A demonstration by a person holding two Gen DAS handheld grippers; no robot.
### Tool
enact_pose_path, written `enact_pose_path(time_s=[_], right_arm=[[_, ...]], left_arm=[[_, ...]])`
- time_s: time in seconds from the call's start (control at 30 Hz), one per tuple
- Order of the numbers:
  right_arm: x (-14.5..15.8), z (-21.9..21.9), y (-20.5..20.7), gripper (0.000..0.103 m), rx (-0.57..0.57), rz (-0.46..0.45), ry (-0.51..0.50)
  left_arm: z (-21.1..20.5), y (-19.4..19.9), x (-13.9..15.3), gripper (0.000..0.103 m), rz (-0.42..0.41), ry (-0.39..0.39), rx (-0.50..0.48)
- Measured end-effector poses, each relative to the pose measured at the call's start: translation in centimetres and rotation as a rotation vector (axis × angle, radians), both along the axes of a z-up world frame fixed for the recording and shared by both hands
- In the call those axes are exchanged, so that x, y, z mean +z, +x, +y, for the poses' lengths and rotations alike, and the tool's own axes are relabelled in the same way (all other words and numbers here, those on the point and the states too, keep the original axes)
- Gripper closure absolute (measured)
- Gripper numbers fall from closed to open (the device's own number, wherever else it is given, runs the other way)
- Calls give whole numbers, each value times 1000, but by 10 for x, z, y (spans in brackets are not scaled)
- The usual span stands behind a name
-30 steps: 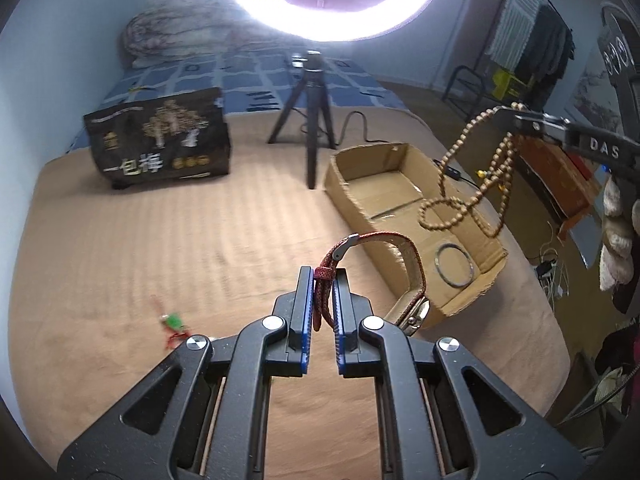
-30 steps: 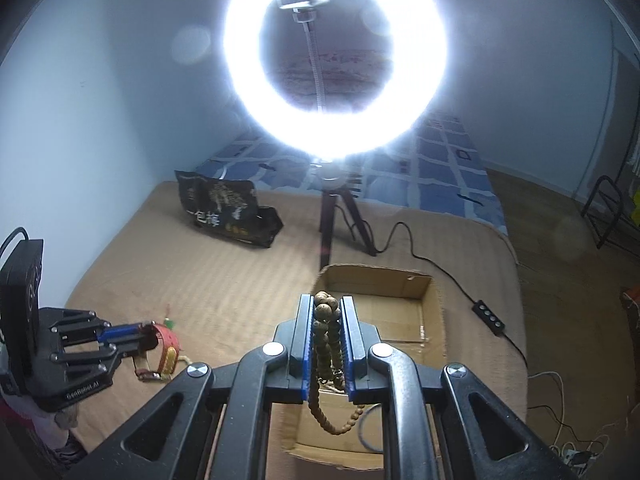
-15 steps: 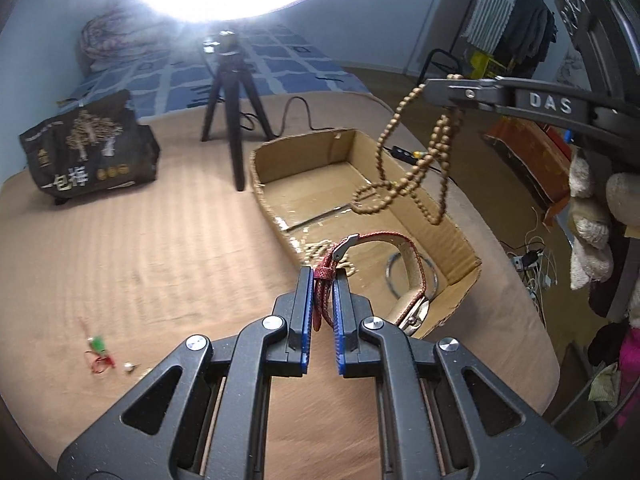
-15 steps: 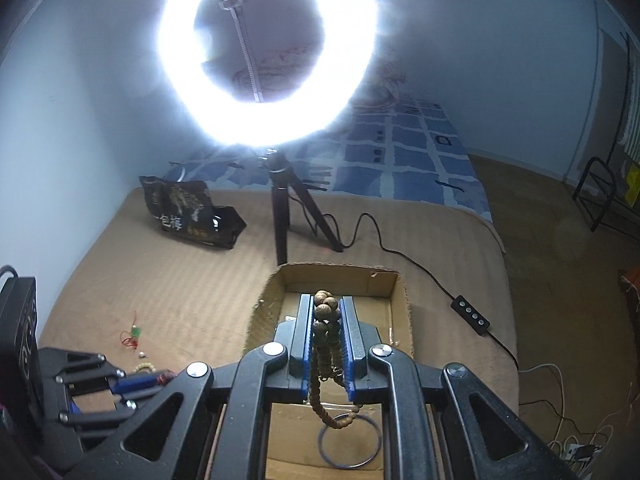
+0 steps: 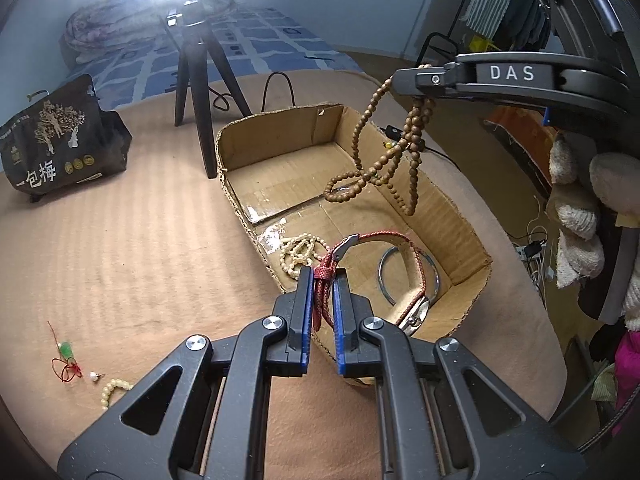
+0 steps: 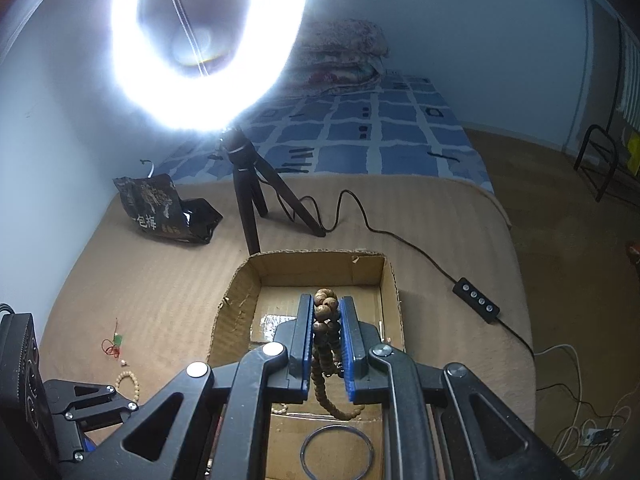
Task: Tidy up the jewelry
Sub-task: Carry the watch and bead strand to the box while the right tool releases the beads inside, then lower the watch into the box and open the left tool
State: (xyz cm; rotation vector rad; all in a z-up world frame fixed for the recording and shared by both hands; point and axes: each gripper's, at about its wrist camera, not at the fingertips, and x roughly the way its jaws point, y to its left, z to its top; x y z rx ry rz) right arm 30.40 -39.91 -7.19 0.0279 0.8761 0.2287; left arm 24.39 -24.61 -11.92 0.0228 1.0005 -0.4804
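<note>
Presently, on the bed (image 5: 140, 240), catalogued left to right. Loose pieces not yet gathered: a red-cord charm with green bead (image 5: 66, 354), a small pearl, and a pale bead bracelet (image 5: 114, 388), all well apart from the box. Behind them, a dark printed bag (image 5: 60, 140) and the ring light's tripod (image 5: 200, 92), its near leg standing just beside the box's far left corner.

Left gripper (image 5: 322, 292): fingers clenched on the strap of a red-banded watch (image 5: 380, 240), which arches over the near end of the cardboard box (image 5: 460, 216).

Box contents: a cream bead strand (image 5: 300, 250) and a metal bangle (image 5: 408, 276).

Right gripper (image 6: 325, 328): fingers clenched on a brown bead necklace (image 5: 384, 160), whose loops dangle over the box's middle, clear of its floor.

Step in hand, by judgement: delivery of both pieces into the box. The next move calls for lowering each and releasing the fingers inside the walls. The hanging loops could snag on the right wall, and the watch on the near rim; the scattered pieces remain.
</note>
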Motion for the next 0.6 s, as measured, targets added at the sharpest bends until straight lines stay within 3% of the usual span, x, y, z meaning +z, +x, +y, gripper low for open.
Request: enact_pose_path(time_s=[0.27, 0.37, 0.43, 0.47, 0.6], right_arm=[[-9, 1, 2, 93, 9, 21, 5], [-8, 2, 1, 89, 11, 18, 4], [-6, 3, 0, 72, 12, 13, 2], [-5, 4, -1, 68, 12, 11, -1], [0, 6, -6, 29, -10, -6, -30]], left_arm=[[-3, -1, 1, 96, -3, 1, -21], [-3, -2, 2, 88, -6, -2, -24], [-3, -3, 3, 79, -1, -10, -26], [-2, -4, 5, 75, -5, -11, -21], [-1, -8, 10, 72, -24, -6, -22]])
